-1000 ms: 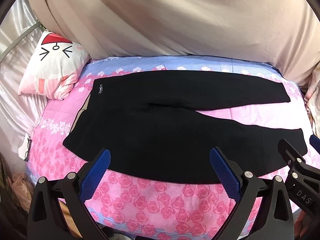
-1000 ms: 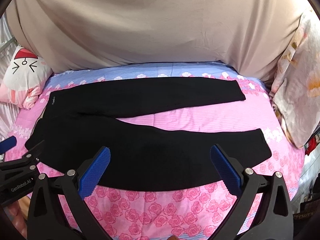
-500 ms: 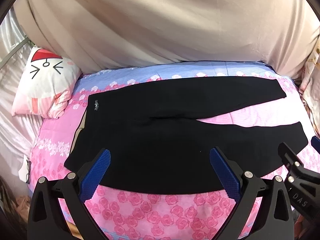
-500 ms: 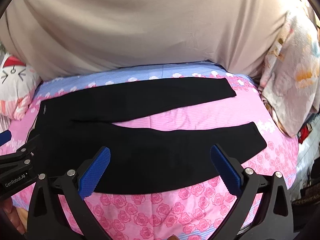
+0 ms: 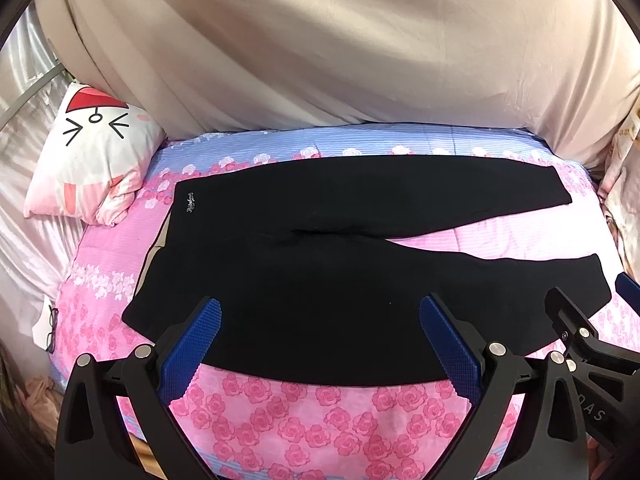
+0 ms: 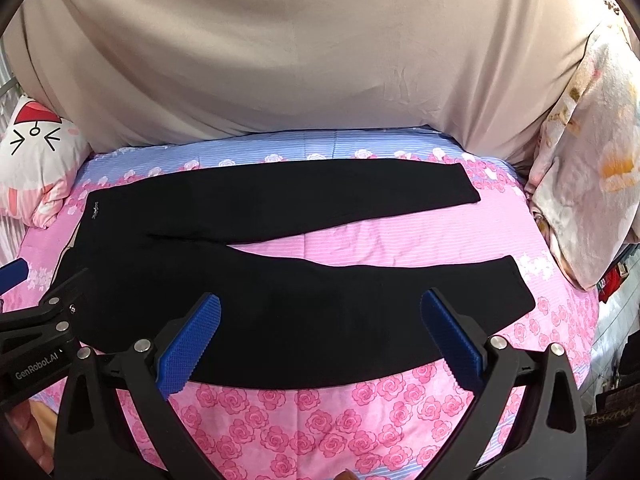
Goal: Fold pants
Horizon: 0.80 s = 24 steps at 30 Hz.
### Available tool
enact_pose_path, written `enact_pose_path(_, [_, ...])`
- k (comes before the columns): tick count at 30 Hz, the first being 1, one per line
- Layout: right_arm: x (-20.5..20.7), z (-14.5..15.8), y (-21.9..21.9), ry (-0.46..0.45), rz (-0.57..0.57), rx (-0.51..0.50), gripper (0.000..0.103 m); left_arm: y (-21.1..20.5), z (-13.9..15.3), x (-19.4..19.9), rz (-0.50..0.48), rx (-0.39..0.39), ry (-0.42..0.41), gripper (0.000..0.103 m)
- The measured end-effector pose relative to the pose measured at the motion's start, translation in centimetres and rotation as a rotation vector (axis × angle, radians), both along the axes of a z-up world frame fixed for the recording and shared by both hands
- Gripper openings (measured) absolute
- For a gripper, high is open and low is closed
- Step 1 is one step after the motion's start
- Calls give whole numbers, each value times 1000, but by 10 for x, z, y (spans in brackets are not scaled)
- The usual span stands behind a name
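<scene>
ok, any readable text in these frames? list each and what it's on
"GenRobot.AI": on the left gripper body, seen in the right wrist view.
"DAS": partial, letters turned, on the right gripper body, seen in the left wrist view.
Small pale script logo at the waistband of the pants: too small to read.
Pillow: a drawn cat face, no text.

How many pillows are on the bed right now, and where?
2. A cat-face pillow lies at the far left corner by the pants' waistband; a floral pillow leans at the right edge past the leg cuffs. Others may be hidden outside the views.
</scene>
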State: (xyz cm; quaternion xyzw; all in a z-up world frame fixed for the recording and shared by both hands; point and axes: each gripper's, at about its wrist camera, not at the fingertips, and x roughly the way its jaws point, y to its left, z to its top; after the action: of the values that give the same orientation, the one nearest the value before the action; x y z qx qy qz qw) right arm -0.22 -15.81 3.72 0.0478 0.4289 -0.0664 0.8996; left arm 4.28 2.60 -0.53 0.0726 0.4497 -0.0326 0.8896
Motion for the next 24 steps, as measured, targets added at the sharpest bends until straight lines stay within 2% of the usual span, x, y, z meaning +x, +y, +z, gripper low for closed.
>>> enact_pose_path(24, [1,0,-5,0,-5,7,98,-10,2,5,-8,8,-3,98])
